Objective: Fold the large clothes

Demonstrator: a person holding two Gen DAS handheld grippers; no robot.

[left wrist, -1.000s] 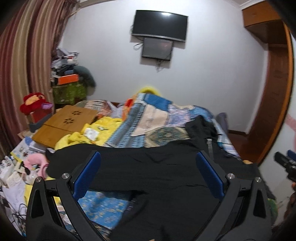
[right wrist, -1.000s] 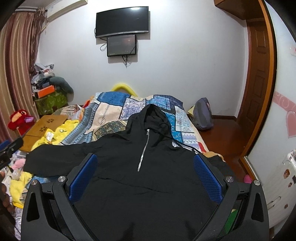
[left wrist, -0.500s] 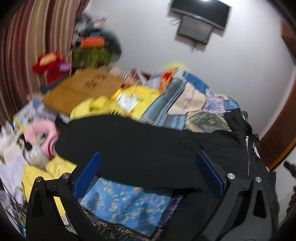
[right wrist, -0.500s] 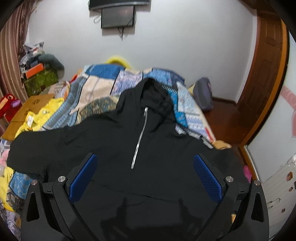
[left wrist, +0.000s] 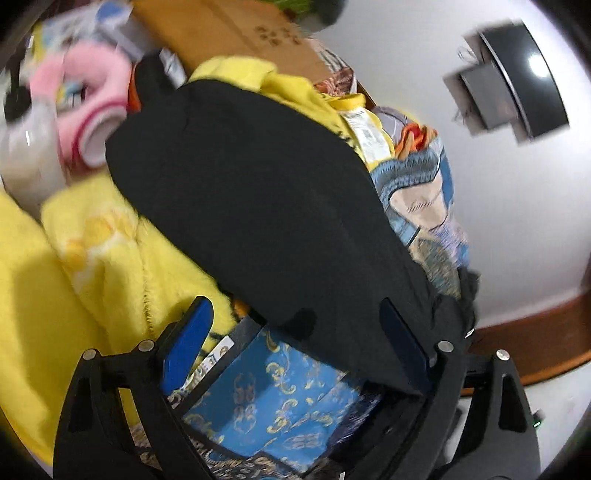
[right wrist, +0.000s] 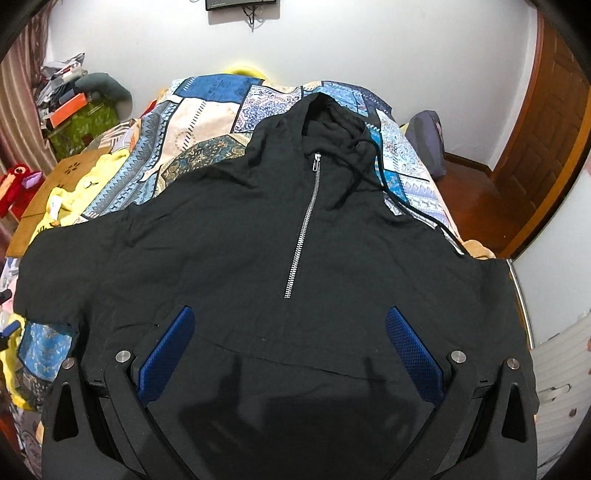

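Note:
A black hoodie [right wrist: 258, 240] lies front up on the bed, with its silver zipper [right wrist: 303, 232] down the chest and its hood [right wrist: 325, 122] toward the far wall. My right gripper [right wrist: 290, 314] hovers open over the lower front, above the pocket seam, with nothing pinched. In the tilted left wrist view the hoodie's left sleeve [left wrist: 258, 184] stretches across yellow bedding. My left gripper [left wrist: 295, 310] is low over that sleeve's lower edge. Its jaws are closing, the cloth lies between them, and the pads are not pressing on it.
A patchwork bedspread [right wrist: 207, 122] covers the bed. A yellow fleece blanket [left wrist: 110, 266], a pink plush [left wrist: 96, 96] and a wooden board [left wrist: 229, 33] crowd the left side. A blue patterned cloth [left wrist: 280, 398] lies under the left gripper. A grey backpack [right wrist: 424, 140] and a wooden door [right wrist: 546, 147] are on the right.
The left gripper has rolled and dropped leftward onto the sleeve, which now fills its view. The right gripper has tipped down and come closer to the hoodie's front.

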